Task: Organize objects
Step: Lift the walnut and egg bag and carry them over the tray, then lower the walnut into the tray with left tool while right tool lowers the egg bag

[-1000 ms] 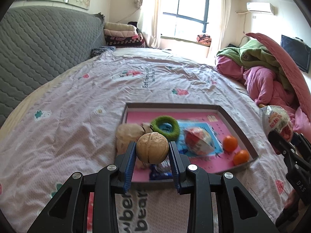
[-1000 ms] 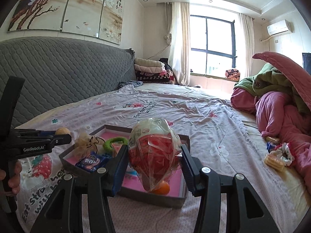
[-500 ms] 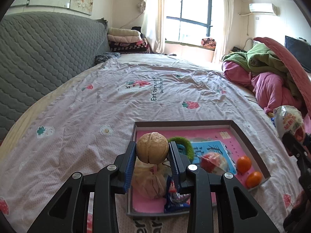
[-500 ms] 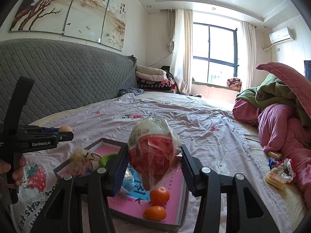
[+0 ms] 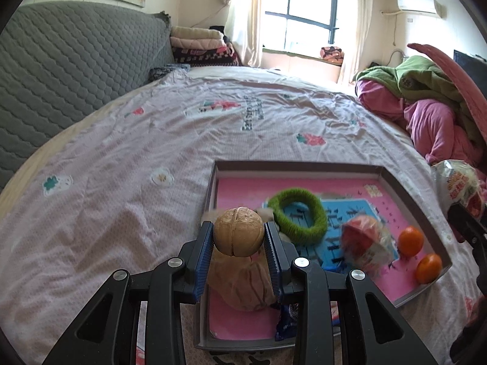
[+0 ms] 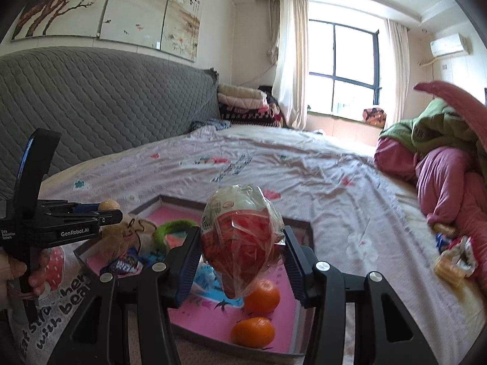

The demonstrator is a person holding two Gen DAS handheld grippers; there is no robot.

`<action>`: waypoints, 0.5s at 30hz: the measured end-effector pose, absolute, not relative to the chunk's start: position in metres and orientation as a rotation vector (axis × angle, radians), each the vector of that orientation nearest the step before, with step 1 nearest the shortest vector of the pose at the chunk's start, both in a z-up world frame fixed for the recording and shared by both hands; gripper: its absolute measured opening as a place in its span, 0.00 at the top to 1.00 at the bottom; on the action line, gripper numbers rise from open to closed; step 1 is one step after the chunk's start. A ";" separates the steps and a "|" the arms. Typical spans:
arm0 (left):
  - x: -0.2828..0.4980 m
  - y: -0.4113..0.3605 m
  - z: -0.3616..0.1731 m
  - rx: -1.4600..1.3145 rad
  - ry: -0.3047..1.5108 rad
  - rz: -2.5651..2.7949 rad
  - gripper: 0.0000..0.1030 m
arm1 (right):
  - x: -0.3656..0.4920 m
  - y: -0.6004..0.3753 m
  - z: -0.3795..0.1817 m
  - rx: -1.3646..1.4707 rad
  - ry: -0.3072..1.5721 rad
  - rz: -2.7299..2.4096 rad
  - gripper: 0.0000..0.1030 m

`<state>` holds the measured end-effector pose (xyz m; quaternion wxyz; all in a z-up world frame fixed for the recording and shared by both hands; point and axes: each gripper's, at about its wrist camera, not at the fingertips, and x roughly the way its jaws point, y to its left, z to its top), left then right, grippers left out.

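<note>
Tan walnut (image 5: 238, 236): pinched between the blue pads of the left gripper (image 5: 238, 245), lower centre of the left wrist view, hanging over the near left part of the tray
Red-and-white snack bag (image 6: 242, 238): squeezed between the jaws of the right gripper (image 6: 242, 263), centre of the right wrist view, above the tray's near right side
Tray (image 5: 298, 166): grey rim, pink floor, lying on the bedspread
Inside the tray: green fuzzy ring (image 5: 299, 217) near the middle, a second wrapped snack (image 5: 366, 245) right of it, two oranges (image 5: 411, 241) by the right rim, a beige pouch (image 5: 243, 283) under the walnut
Bedspread (image 5: 121, 167): pale lilac with flower prints
Loose snacks (image 6: 453, 258): right edge of the right wrist view, beside the pink quilt (image 6: 447, 179)
Person's hand (image 6: 22, 270): lower left there, gripping the left gripper's handle
</note>
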<state>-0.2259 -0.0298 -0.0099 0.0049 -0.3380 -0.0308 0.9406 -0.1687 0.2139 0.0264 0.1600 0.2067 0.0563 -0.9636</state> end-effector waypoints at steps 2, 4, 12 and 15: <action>-0.225 -0.030 -0.016 -1.067 -0.098 2.942 0.67 | -0.171 0.212 0.019 0.627 0.154 -2.740 0.50; -0.226 -0.031 -0.018 -1.073 -0.103 2.934 0.67 | -0.174 0.211 0.013 0.651 0.157 -2.735 0.50; -0.227 -0.027 -0.032 -1.105 -0.081 2.908 0.67 | -0.179 0.204 -0.007 0.744 0.190 -2.725 0.50; -0.227 -0.024 -0.034 -1.106 -0.059 2.908 0.67 | -0.181 0.202 -0.012 0.762 0.209 -2.720 0.50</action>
